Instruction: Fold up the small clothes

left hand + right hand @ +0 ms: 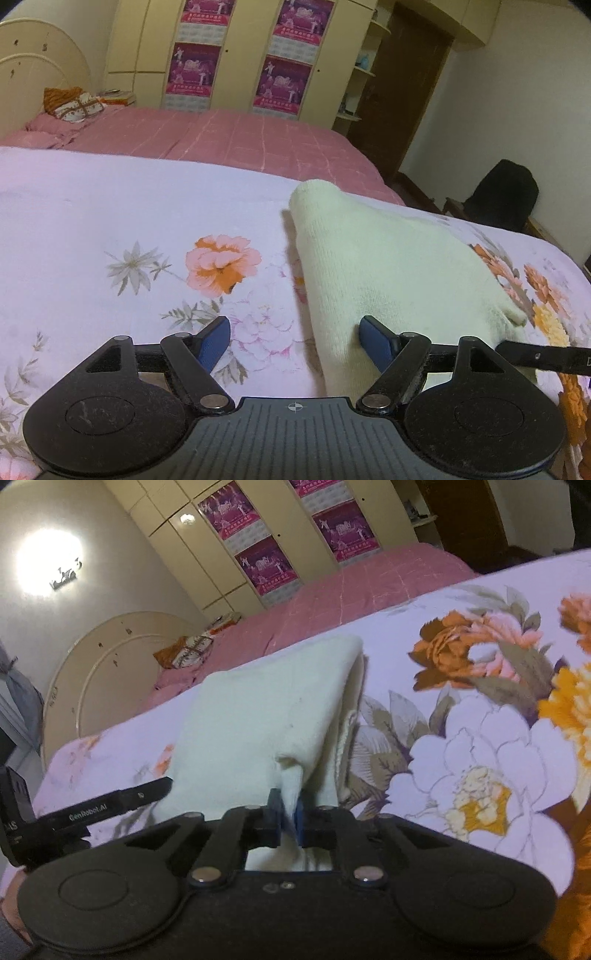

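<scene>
Floral bedsheet (110, 206), smooth, lilac-white with orange and pink blooms, covers the bed. Left gripper (295, 341) jaws spread wide, blue ribbed pads empty, right pad touching the cream knit garment (388, 266): soft, fuzzy, folded into a tapering wedge lying on the sheet. Right gripper (290, 818) clamped tight on its near corner.

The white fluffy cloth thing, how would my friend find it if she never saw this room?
Look at the floral sheet in front of the pink bed. On it lies one folded cream knit garment, its near corner pinched by the right gripper. It is plain and pale, while everything around it is printed with flowers.
</scene>
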Demonstrator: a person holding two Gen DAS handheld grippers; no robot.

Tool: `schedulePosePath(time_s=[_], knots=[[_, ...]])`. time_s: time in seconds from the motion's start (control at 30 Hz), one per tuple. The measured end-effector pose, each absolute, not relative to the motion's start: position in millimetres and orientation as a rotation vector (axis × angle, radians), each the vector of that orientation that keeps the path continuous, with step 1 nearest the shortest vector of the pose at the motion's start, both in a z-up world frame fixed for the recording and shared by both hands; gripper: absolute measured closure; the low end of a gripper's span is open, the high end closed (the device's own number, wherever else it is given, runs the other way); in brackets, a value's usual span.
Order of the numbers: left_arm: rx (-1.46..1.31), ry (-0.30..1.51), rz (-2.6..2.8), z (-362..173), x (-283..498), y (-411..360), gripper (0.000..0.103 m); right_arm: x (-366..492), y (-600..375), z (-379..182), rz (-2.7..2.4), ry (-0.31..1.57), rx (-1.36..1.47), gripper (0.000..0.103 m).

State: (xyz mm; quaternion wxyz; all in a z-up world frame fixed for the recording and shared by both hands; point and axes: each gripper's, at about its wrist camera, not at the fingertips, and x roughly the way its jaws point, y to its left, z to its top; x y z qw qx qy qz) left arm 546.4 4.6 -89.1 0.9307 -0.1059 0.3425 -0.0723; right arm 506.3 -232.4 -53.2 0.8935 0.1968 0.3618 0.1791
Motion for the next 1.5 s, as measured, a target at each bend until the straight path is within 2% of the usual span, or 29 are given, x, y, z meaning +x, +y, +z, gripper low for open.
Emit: schedulePosePath(time_s=[0.2,0.37,0.47,0.5,0.8,1.0,1.4,1.5], knots=[[-0.155,0.713,-0.174,-88,544,-6,0.026,501,-238,-41,0.348,0.761,0.357,0.097],[-0.089,0.709,-0.167,-86,541,-18,0.026,512,-237,-57,0.313,0.836,0.343,0.096],[-0.09,0.703,-0.172,-75,529,-16,0.026,508,-232,-51,0.3,0.826,0.323,0.09],[-0.083,0.691,-0.182,-71,523,-15,0.026,502,-231,-47,0.289,0.809,0.299,0.081],[-0.07,0.73,-0.2,-79,474,-31,0.026,438,-198,-28,0.284,0.703,0.071,0.082],[-0.086,0.742,-0.177,-80,456,-30,0.026,417,-178,-43,0.244,0.745,-0.051,0.081],[-0.086,0.757,-0.166,-76,439,-26,0.026,400,-196,-46,0.186,0.777,-0.003,0.078],[-0.085,0.754,-0.162,-75,435,-24,0.026,389,-190,-30,0.186,0.707,-0.01,0.08]])
